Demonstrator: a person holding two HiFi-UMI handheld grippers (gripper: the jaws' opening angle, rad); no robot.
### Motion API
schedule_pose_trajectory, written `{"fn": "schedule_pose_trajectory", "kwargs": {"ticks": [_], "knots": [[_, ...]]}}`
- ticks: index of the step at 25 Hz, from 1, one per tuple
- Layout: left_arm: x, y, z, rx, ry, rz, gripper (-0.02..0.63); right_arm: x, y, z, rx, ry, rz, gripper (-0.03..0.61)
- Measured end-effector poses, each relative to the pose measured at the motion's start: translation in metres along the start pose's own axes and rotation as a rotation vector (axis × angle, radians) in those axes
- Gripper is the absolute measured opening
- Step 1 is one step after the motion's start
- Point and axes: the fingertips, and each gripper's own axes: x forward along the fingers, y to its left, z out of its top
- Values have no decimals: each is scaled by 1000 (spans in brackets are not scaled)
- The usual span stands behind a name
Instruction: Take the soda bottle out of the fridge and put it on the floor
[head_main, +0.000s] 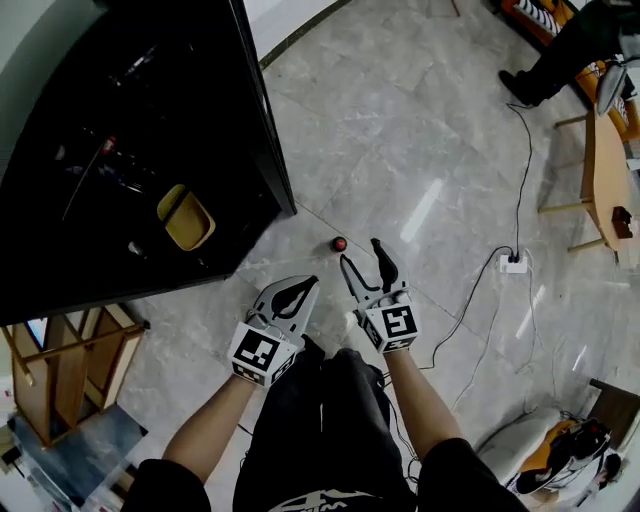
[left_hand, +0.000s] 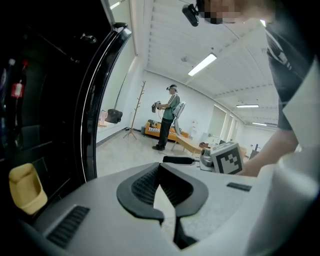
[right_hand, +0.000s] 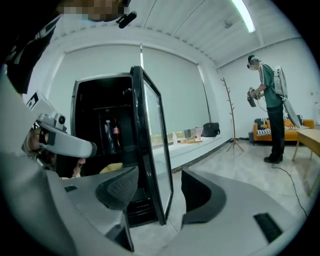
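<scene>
Both of your tongs hang low in front of you, over the floor (head_main: 400, 120) and short of the fridge (head_main: 150, 270). Neither carries anything. The left gripper (head_main: 306, 286) has its jaws pressed together on nothing, which suits a hand with no job at this point. The right gripper (head_main: 362, 254) has its jaws spread wide with only air between them. That reads as the hand made ready for the grasp, and it points toward the opening.

Just beyond the right tongs a small round red thing (head_main: 340, 244) lies on the tiles. What it is cannot be told, and nothing touches it.

Next comes the fridge door (right_hand: 150, 150), swung fully out and seen nearly edge-on from the right gripper view. With it open, your way into the dark cabinet is clear and neither hand needs to hold it. Low inside sits a yellow tub (head_main: 185, 217).

Higher and deeper, the soda bottle (right_hand: 115, 132) stands upright with a red label, just beside a second bottle (right_hand: 106, 134). Judging by that, it has not yet been lifted out, and you will have to step closer and reach up.

Far off to your right a power strip (head_main: 513, 263) and its cable lie on the floor. Beyond them another person (right_hand: 270, 100) stands near an orange sofa, well apart from your work.
</scene>
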Motion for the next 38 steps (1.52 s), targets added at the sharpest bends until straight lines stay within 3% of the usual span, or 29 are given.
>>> {"fn": "schedule_pose_trajectory", "kwargs": {"ticks": [6,13,21,26,32,38], "knots": [[-41,-26,93,-49,-4,13,8,-39,28,109,-1,-1,3,174],[-74,-56,157,-85,-42,34,8,-91,42,177,22,18,31,26],[-101,-78,206,-77,-83,84,8,-132,60,235,8,27,101,23],[-129,-71,233,-38,-142,158,8,-147,79,270,-25,-17,171,23],[-165,-55,246,-29,-188,264,8,-164,72,306,-21,-83,111,23],[-181,-49,255,5,-229,327,7,-174,50,315,-23,-103,37,23]]}}
